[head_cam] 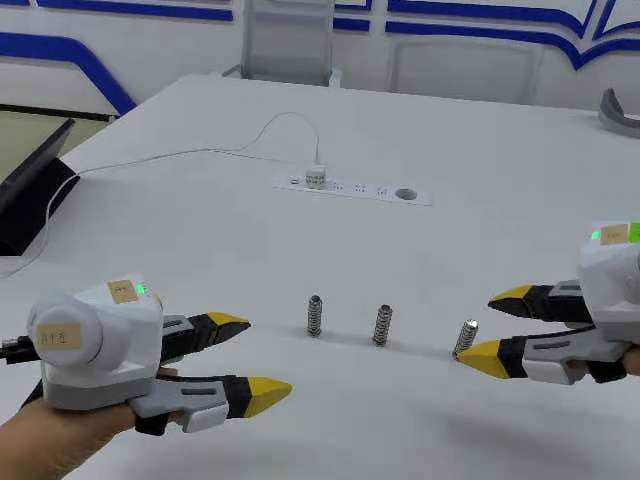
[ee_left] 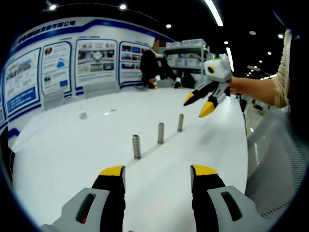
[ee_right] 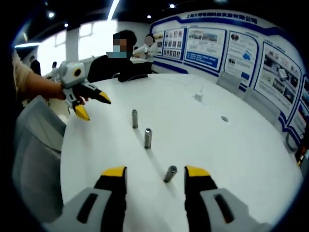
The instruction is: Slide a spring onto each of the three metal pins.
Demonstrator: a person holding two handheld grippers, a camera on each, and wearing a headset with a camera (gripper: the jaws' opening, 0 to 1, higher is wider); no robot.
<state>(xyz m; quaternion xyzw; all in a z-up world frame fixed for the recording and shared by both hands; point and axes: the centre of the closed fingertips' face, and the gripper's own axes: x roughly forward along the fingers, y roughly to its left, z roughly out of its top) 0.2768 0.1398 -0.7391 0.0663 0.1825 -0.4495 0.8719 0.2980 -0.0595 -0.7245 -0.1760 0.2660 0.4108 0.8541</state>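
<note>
On the desk (head_cam: 300, 250), left tool (head_cam: 266, 354) and right tool (ee_right: 155, 171) gape empty; the leaning spring (head_cam: 466, 337) looks light, bouncy: pinch its middle.

Left pin (head_cam: 315, 316): stands upright on the white table (head_cam: 200, 240), with a grey spring (head_cam: 315, 322) coiled around it.
Middle pin (head_cam: 382, 325): upright too, also with coils around it.
Right pin (head_cam: 466, 338): leans to the right, coils around it, pale top end.
Row: one line, each apart from the next.
</note>
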